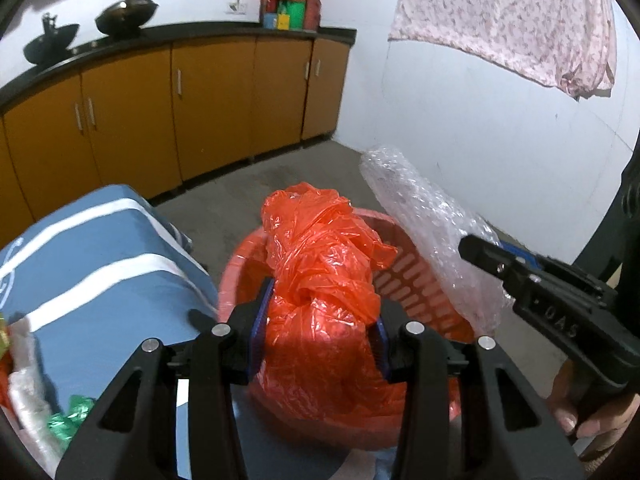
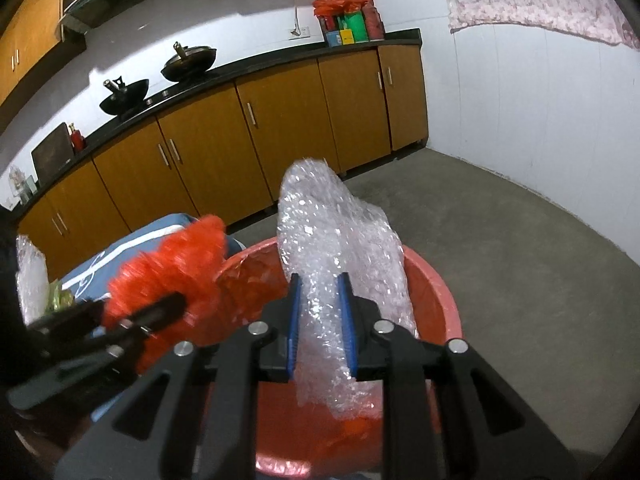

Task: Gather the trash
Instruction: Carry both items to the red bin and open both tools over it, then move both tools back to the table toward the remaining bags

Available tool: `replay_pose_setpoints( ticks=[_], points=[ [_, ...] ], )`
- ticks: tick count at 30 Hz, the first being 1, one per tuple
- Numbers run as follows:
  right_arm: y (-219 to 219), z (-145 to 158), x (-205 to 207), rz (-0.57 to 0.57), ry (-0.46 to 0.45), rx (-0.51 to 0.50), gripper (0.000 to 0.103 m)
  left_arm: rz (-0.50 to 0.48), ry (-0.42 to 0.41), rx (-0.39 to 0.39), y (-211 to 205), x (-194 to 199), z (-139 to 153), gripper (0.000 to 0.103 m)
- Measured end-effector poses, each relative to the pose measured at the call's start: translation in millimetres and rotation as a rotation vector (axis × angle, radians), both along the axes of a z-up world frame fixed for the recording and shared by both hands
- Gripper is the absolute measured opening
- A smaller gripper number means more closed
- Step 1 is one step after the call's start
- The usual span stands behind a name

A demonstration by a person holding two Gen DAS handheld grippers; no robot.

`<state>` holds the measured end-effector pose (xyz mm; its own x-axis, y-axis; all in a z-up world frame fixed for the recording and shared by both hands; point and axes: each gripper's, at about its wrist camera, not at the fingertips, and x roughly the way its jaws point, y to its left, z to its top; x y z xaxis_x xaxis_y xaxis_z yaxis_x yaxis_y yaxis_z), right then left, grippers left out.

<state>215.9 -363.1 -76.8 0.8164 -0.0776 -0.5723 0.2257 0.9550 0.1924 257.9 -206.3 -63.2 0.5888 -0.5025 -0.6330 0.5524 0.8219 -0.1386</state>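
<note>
A crumpled orange plastic bag [image 1: 320, 248] fills the middle of the left wrist view, and my left gripper [image 1: 320, 328] is shut on it, blue pads pressing its sides. It hangs over a red slotted basket [image 1: 416, 280]. My right gripper [image 2: 320, 316] is shut on a roll of clear bubble wrap [image 2: 336, 232], held above the red basket [image 2: 440, 280]. In the left wrist view the right gripper [image 1: 480, 252] comes in from the right with the bubble wrap [image 1: 424, 216] over the basket's right rim. The left gripper [image 2: 160, 312] and the orange bag [image 2: 172, 264] appear blurred at left in the right wrist view.
A blue cloth with white stripes [image 1: 100, 264] covers a surface left of the basket, with white plastic [image 1: 24, 392] and green foil [image 1: 68, 420] on it. Brown cabinets [image 2: 280, 132] with woks [image 2: 188, 64] on top line the far wall. Grey floor [image 2: 520, 240] stretches right. A floral cloth [image 1: 500, 20] hangs high.
</note>
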Motion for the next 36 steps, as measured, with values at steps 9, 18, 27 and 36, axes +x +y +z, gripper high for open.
replay_pose_setpoints(
  ticks=[9,18,27,36],
  points=[
    [-24,-9,-6,-0.034,-0.010,0.024,0.042,0.000,0.040,0.032,-5,2,-14,0.062],
    [-31,-7,-27,-0.091,-0.001,-0.003,0.043,0.040,0.025,0.027,11,-12,-1,0.068],
    [25,8,-34,0.018,-0.032,-0.039,0.048,0.193,-0.065,0.008,83,-56,34,0.077],
    [128,18,-30,0.212,-0.046,-0.075,0.056,0.489,-0.209,0.086,189,-113,53,0.085]
  ],
)
